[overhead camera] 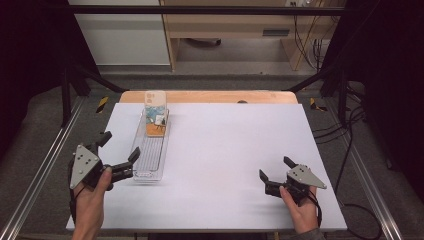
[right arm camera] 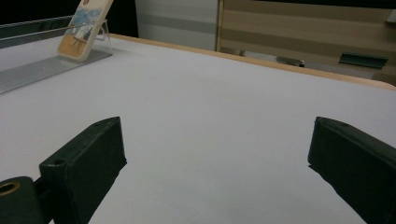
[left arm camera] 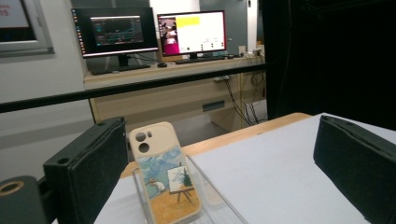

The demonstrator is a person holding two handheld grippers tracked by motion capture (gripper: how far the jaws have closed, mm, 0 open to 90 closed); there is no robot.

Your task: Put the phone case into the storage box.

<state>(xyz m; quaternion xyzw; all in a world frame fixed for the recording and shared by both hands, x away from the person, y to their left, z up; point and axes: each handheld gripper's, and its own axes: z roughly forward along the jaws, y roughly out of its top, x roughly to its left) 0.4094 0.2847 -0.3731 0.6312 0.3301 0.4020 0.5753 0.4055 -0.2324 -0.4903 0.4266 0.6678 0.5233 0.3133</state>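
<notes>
Tray (overhead camera: 150, 150) beside left gripper (overhead camera: 119, 152)

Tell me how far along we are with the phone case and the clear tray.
Done: the phone case already leans in the far end of the clear tray. In hand: nothing; the left gripper is open at the tray's near end, and the right gripper is open over bare table. What's left is unclear.

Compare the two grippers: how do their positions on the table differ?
The left gripper sits at the near end of the clear tray, aimed toward the phone case; the right gripper rests over bare white table, away from the tray. Both are open and hold nothing.
</notes>
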